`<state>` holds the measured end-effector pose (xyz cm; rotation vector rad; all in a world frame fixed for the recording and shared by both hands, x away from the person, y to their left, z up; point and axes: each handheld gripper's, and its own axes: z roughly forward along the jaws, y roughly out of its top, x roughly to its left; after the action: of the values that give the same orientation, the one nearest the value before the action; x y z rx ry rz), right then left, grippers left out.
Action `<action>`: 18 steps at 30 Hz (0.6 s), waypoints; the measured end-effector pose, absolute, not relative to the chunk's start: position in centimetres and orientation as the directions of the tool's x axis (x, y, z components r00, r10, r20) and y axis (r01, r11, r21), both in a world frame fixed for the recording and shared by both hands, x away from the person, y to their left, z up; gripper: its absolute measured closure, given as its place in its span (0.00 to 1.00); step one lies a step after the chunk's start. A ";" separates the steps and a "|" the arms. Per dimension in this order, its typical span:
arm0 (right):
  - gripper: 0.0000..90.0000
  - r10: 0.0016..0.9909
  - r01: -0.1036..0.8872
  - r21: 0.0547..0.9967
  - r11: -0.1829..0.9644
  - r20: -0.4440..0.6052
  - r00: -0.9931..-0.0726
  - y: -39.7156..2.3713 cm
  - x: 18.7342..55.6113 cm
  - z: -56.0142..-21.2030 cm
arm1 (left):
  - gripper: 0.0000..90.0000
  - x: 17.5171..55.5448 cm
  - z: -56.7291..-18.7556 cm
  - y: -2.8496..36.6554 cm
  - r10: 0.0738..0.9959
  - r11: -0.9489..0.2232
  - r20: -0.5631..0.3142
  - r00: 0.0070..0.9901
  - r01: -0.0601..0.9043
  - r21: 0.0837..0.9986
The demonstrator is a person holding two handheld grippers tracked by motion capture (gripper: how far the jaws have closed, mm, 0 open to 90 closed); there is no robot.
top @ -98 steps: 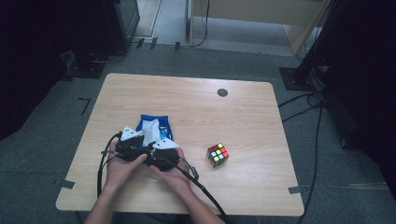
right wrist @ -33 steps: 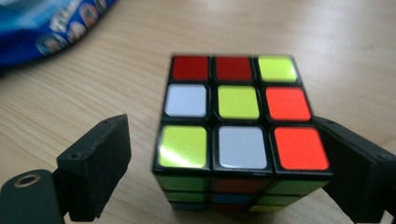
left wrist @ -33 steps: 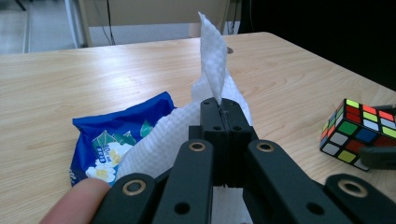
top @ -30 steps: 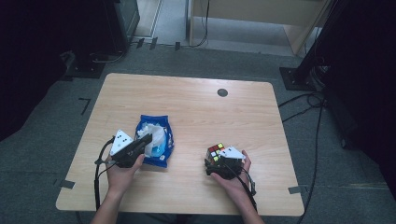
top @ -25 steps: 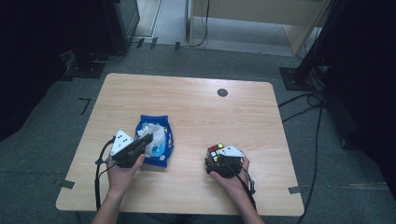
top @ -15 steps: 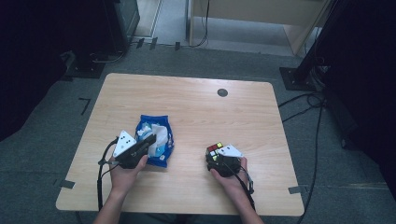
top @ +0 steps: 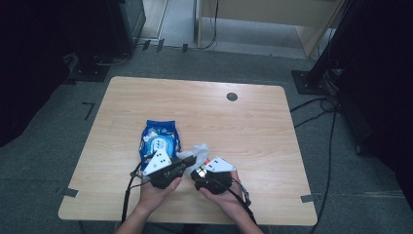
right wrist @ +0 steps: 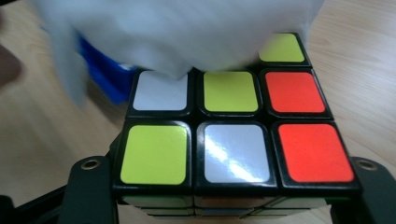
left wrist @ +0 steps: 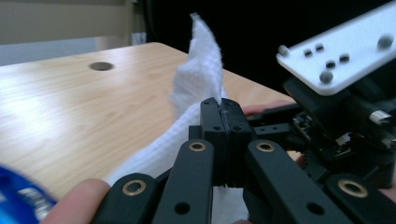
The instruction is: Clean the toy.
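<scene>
My left gripper (top: pixel 191 159) is shut on a white wipe (top: pixel 197 150), whose free end stands up above the pinched jaws (left wrist: pixel 198 74). A scrambled puzzle cube (top: pixel 199 172) sits between the jaws of my right gripper (top: pixel 202 175), which have just closed on its sides. In the right gripper view the wipe (right wrist: pixel 187 32) lies over the far rows of the cube's top face (right wrist: pixel 233 149). The two grippers meet near the table's front middle. The blue wipes pack (top: pixel 158 141) lies flat just behind the left gripper.
The wooden table (top: pixel 243 126) has a round dark grommet (top: pixel 232 96) near its far edge. Cables trail from both grippers over the front edge. Dark equipment stands and cables sit on the floor left and right of the table.
The hands have come together. The right gripper closed on the cube and carried it left and up. The left gripper moved right off the pack with the wipe, which now rests on the cube.
</scene>
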<state>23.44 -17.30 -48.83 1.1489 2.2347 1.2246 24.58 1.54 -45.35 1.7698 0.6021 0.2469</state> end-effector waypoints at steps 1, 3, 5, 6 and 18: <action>0.38 0.782 0.482 0.822 0.303 0.074 -0.618 -17.1 23.3 -48.7 | 1.00 24.5 -45.5 1.1 0.520 -0.199 -0.126 0.845 0.264 0.944; 0.38 0.775 0.475 0.824 0.310 0.071 -0.628 -16.7 23.0 -48.5 | 1.00 24.3 -45.7 0.7 0.527 -0.228 -0.102 0.844 0.255 0.940; 0.38 0.778 0.472 0.822 0.317 0.059 -0.626 -16.7 22.9 -48.5 | 1.00 24.2 -45.7 0.6 0.538 -0.245 -0.081 0.839 0.248 0.937; 0.38 0.779 0.476 0.821 0.315 0.063 -0.624 -16.7 22.9 -48.5 | 1.00 24.2 -45.7 0.5 0.546 -0.257 -0.062 0.836 0.238 0.937; 0.38 0.771 0.453 0.825 0.339 0.032 -0.636 -16.2 22.6 -48.5 | 1.00 24.0 -45.4 0.2 0.581 -0.299 -0.018 0.814 0.234 0.925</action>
<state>22.63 -16.16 -48.50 1.0812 2.2444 1.2055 23.96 0.17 -45.40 1.8821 0.6158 0.3883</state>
